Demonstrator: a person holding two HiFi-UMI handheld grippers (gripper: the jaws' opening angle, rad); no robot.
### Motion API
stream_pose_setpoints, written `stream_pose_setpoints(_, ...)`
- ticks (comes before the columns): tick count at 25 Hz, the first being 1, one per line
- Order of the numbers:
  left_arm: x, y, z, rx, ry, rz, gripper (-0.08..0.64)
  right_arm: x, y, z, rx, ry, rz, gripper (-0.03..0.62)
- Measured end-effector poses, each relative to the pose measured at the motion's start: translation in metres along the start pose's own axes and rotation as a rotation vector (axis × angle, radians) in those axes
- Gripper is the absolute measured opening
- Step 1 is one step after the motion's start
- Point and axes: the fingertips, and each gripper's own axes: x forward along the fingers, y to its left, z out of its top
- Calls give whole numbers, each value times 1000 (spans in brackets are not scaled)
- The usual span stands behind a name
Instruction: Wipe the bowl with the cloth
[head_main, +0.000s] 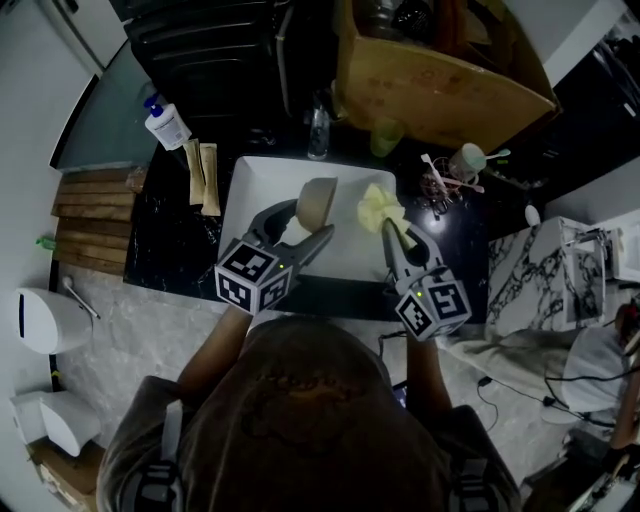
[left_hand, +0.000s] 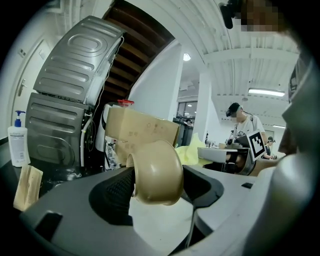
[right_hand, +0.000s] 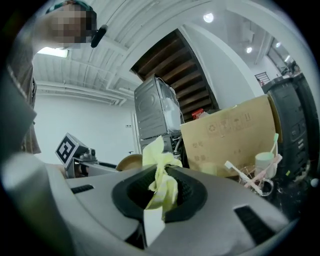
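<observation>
- Grip comes first: the left tool has its jaws closed on the wall of the tan bowl, which it holds on its side above the white basin. The glazed outside of the bowl looks slick, so a firm, steady pinch is probably needed against any push from the wiping.
- Right tool is pressed together on the yellow cloth. The cloth is bunched between the pads, with a tuft sticking out past the tips. That loose tuft should do the rubbing, not the hard jaws.
- Bowl and cloth are near each other but apart in the head view, with bare basin showing between them. The step in hand appears to be the approach, so no wiping contact shows yet.
- To do it well, the mouth of the bowl probably needs turning toward the cloth. From the left gripper view its rounded outside faces the camera, and which way the hollow opens cannot be told for certain.
- Short strokes around the inner wall, with the left wrist rolling the bowl a little at a time, would likely cover it without a regrip.
- Working low over the basin means a slipped bowl lands there and not on the dark bench.
- Farther back stand a cup of toothbrushes, a pump bottle and a cardboard box, all well clear of the work.
</observation>
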Motion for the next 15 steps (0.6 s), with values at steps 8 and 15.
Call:
stream_pose_setpoints(8,17,-5,-9,17,65,-48,299,18,16,33,-48,-28,77,26)
stream_pose_setpoints(15,37,-7,-28,54,153,-74,299,45,52,49,-112,-27,215,27)
